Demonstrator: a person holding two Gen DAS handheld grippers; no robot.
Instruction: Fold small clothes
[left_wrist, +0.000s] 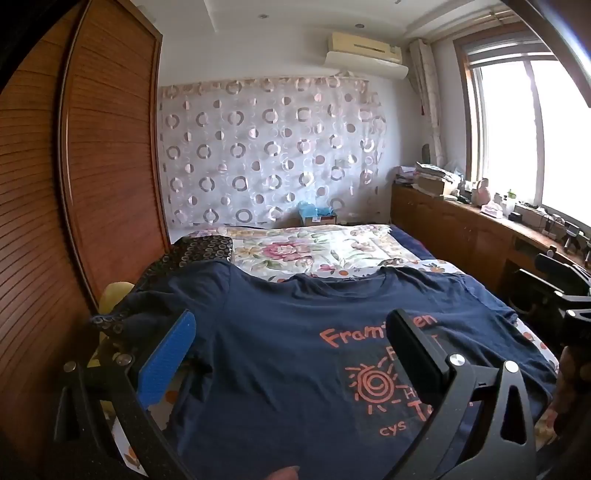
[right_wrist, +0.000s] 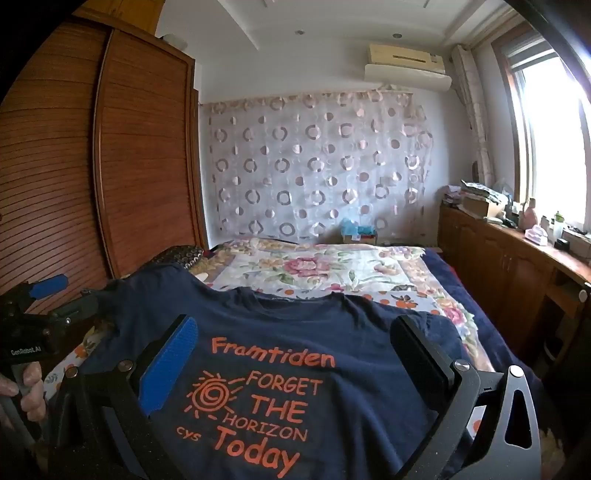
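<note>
A navy T-shirt (left_wrist: 280, 332) with orange print lies spread flat, front up, on the bed, collar toward the far end. It fills the near half of the right wrist view (right_wrist: 332, 332) too. My left gripper (left_wrist: 291, 332) is open and empty, hovering over the shirt's left half near the left sleeve. My right gripper (right_wrist: 291, 339) is open and empty, hovering over the printed chest. The left gripper's body shows at the left edge of the right wrist view (right_wrist: 40, 317), held in a hand.
The bed has a floral cover (left_wrist: 314, 251) beyond the shirt. A dark patterned garment (left_wrist: 199, 247) lies at the bed's left. A wooden wardrobe (left_wrist: 92, 166) stands at left. A cluttered wooden cabinet (left_wrist: 461, 221) runs under the window at right.
</note>
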